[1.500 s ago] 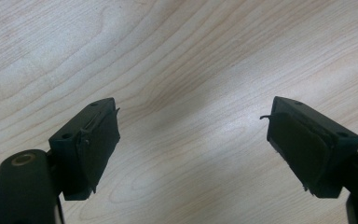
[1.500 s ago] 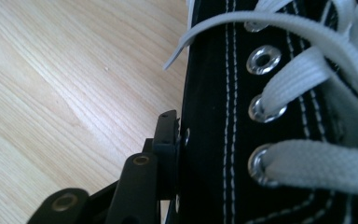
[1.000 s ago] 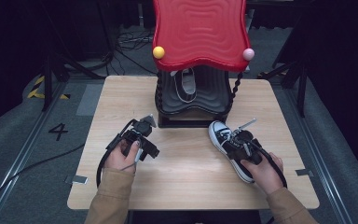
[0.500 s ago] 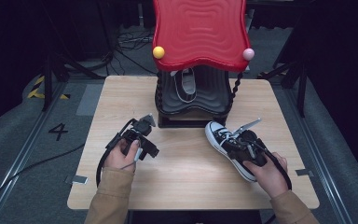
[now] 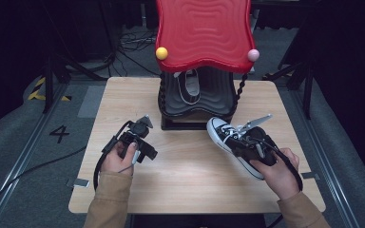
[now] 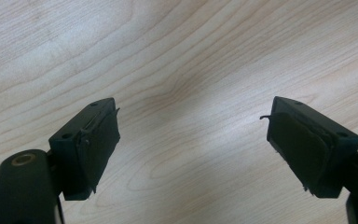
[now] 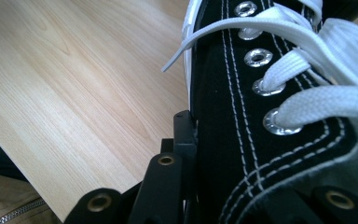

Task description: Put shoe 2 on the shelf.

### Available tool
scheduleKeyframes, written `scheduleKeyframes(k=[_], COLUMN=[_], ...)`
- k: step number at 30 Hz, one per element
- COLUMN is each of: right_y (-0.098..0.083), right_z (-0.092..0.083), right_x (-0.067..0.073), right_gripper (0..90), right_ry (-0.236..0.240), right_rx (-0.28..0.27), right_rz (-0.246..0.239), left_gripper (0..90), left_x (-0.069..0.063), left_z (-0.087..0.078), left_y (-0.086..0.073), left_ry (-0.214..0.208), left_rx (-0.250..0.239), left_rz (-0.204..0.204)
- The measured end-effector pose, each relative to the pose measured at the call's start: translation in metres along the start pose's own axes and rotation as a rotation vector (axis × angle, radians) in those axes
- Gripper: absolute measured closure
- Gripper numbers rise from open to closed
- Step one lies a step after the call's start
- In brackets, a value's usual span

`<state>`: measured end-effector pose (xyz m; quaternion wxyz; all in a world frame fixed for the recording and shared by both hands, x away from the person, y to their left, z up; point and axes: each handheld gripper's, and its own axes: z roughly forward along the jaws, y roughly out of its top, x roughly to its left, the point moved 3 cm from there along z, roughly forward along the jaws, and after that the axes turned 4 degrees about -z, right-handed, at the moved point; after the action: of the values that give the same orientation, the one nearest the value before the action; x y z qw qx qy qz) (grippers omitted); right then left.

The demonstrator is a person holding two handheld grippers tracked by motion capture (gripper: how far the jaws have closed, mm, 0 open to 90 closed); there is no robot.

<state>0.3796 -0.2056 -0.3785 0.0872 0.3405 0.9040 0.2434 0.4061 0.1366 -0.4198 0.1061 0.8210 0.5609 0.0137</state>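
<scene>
A black-and-white sneaker (image 5: pixel 222 134) is held over the right half of the wooden table (image 5: pixel 190 180), toe toward the rack. My right gripper (image 5: pixel 248 141) is shut on its laced upper. In the right gripper view one black jaw presses the sneaker's (image 7: pixel 223 93) black canvas side beside the eyelets, and the other jaw is hidden behind the canvas. A second sneaker (image 5: pixel 188 83) lies on the rack's lower shelf. My left gripper (image 5: pixel 141 137) is held over the table's left half. In the left gripper view its jaws stand wide apart, with bare wood (image 6: pixel 191 116) between them.
A shoe rack with a wavy red top (image 5: pixel 202 33) and dark lower shelf (image 5: pixel 214 102) stands at the table's far middle. Yellow (image 5: pixel 161 53) and pink (image 5: pixel 252 55) knobs mark its front corners. Cables lie on the floor behind, and a "4" (image 5: pixel 59 133) is marked at left.
My right gripper has carried the sneaker a little to the left and toward the rack. The left gripper has stayed where it was, still open.
</scene>
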Motion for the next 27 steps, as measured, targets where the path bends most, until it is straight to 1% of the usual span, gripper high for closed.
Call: scheduleKeyframes(k=[3, 5, 7, 9, 12, 19, 21, 24, 25, 27], right_y=[0.002, 0.004, 0.006, 0.012, 0.021, 0.048, 0.059, 0.071, 0.074, 0.083], right_z=[-0.012, -0.018, -0.021, -0.027, -0.030, -0.026, -0.023, -0.020, -0.019, -0.016], right_x=[0.002, 0.003, 0.003, 0.000, -0.003, -0.010, -0.013, -0.018, -0.019, -0.023], right_gripper=[85.5, 85.6, 85.5, 85.5, 85.5, 85.6, 85.6, 85.6, 85.6, 85.5], right_ry=[0.009, -0.002, -0.007, -0.017, -0.029, -0.056, -0.064, -0.067, -0.069, -0.085], right_rx=[-0.020, -0.032, -0.037, -0.053, -0.071, -0.087, -0.100, -0.103, -0.105, -0.113], right_rz=[-0.014, -0.023, -0.026, -0.025, -0.027, -0.026, -0.019, -0.012, -0.011, -0.005], left_gripper=[17.1, 17.1, 17.1, 17.1, 17.1, 17.1, 17.1, 17.1, 17.1, 17.1], left_x=[0.003, 0.005, 0.006, 0.007, 0.009, 0.014, 0.016, 0.018, 0.020, 0.022], left_z=[-0.001, -0.001, -0.001, -0.001, -0.002, -0.002, -0.002, -0.003, -0.004, -0.004], left_y=[-0.003, -0.004, -0.005, -0.006, -0.008, -0.013, -0.016, -0.019, -0.020, -0.022], left_ry=[0.003, 0.003, 0.003, 0.005, 0.005, 0.004, 0.004, 0.007, 0.006, 0.007], left_rx=[0.002, 0.000, 0.001, 0.000, -0.001, -0.002, -0.003, -0.007, -0.005, -0.008], left_rz=[-0.007, -0.014, -0.019, -0.023, -0.027, -0.043, -0.053, -0.063, -0.061, -0.071])
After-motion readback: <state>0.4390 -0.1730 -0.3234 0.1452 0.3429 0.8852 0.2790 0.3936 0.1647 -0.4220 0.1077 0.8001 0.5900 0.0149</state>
